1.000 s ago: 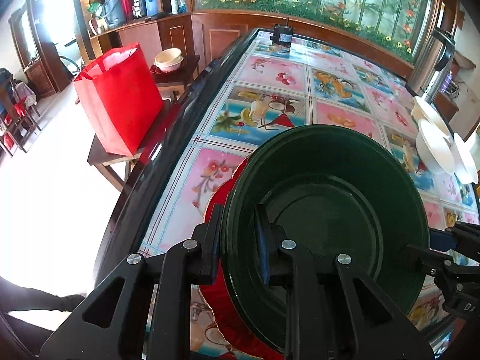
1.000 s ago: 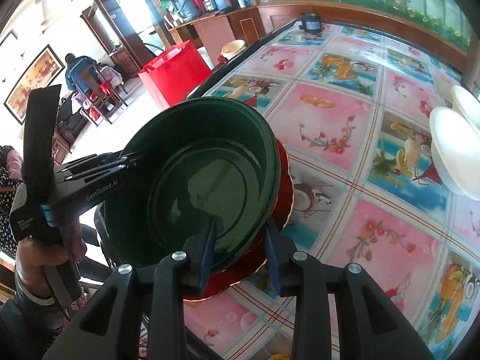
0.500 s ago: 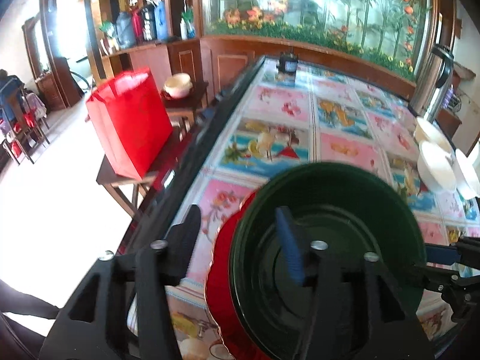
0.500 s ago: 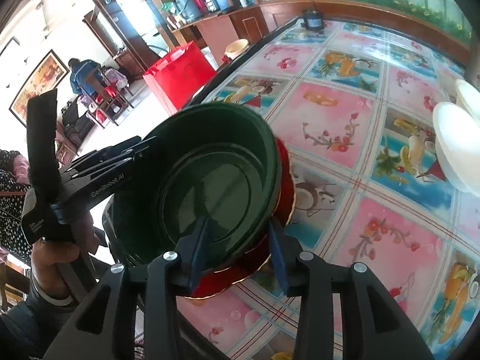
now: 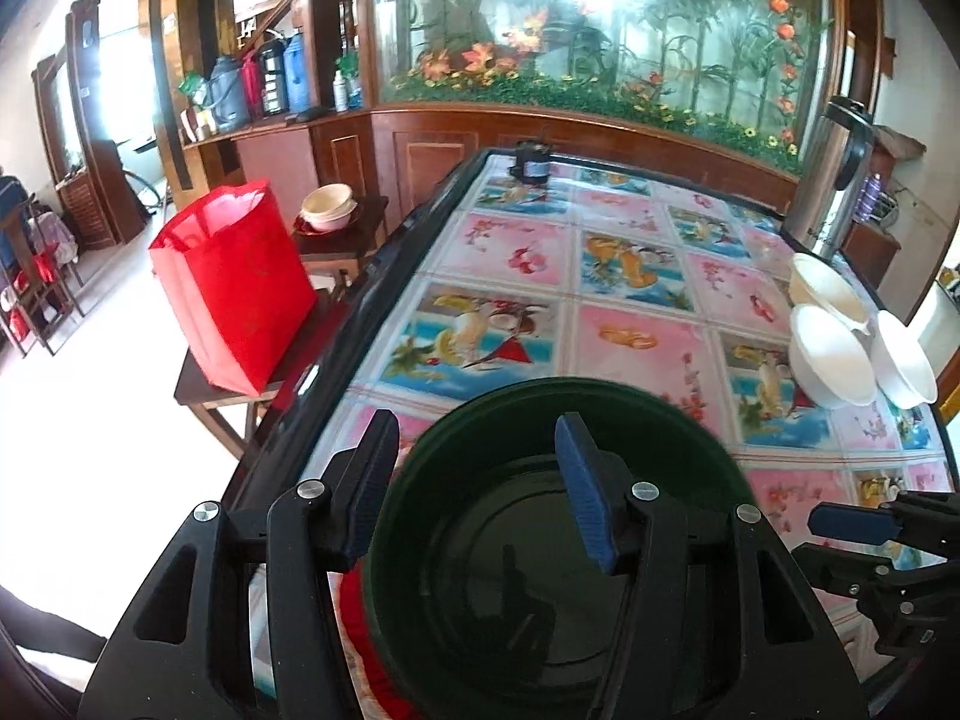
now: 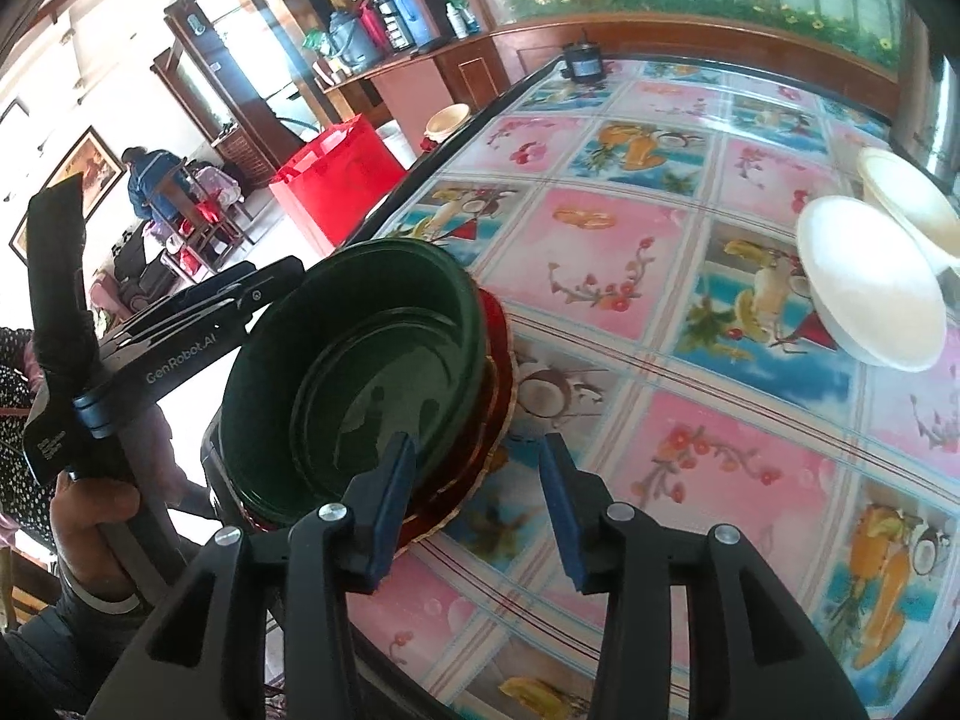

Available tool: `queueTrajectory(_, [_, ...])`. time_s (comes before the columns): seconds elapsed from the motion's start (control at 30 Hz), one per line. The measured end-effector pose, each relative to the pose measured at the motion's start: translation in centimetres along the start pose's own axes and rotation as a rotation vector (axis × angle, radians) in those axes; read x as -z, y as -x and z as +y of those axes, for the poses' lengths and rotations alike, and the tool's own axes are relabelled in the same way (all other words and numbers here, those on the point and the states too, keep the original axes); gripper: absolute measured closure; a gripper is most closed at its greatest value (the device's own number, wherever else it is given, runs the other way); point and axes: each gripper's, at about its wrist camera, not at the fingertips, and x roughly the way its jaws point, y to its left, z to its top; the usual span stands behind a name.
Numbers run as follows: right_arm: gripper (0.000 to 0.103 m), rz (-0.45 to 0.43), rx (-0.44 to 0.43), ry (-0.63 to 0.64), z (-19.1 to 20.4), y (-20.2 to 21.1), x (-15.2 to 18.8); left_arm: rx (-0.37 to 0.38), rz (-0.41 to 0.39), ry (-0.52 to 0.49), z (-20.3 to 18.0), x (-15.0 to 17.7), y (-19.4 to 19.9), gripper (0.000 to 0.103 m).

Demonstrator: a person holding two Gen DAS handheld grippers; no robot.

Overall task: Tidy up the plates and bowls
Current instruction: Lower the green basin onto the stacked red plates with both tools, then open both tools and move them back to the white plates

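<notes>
Two grippers flank a green bowl [image 6: 360,372] that sits on a stack of red plates [image 6: 489,414] at the near corner of the table [image 5: 636,276]. The left gripper [image 5: 477,489] has its jaws apart and pressing on nothing: the bowl's rim lies between them, one finger [image 5: 585,495] over the inside, the other clear of the wall. The right gripper [image 6: 477,501] is opening its jaws; the rims of the bowl and plates lie between the pads, which no longer press on them. So the bowl looks set down and let go.

To finish this step well, both grippers should lift straight off the rim before swinging away, so no pad catches the bowl and drags it. That matters because the stack sits close to the table's dark edge, and a sideways nudge could tip it off. Before leaving, it is worth checking that the bowl rests level and centred on the plates.

Further off, toward the far right side of the table, three white bowls [image 5: 831,354] lie close together, likely the next things to gather. Beyond the table's left edge a red bag [image 5: 234,282] stands on a low wooden stand.
</notes>
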Motion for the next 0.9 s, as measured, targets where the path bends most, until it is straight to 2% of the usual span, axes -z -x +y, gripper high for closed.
queueTrajectory(0.27, [0.058,-0.062,0.023,-0.076,-3.3,3.1,0.8,0.074,-0.013,-0.032,-4.5,-1.1,0.6,0.045])
queueTrajectory(0.47, [0.055,-0.102,0.052,-0.143,-6.7,5.2,1.3,0.158,-0.015,-0.052,-9.3,-1.9,0.2,0.044])
queueTrajectory(0.57, [0.055,-0.127,0.068,-0.185,-8.8,6.6,1.6,0.175,-0.011,-0.076,-11.6,-2.3,-0.2,0.044])
queueTrajectory(0.9, [0.054,-0.171,0.14,-0.302,-15.0,9.4,3.0,0.232,0.069,-0.106,-18.0,-2.8,-3.1,0.044])
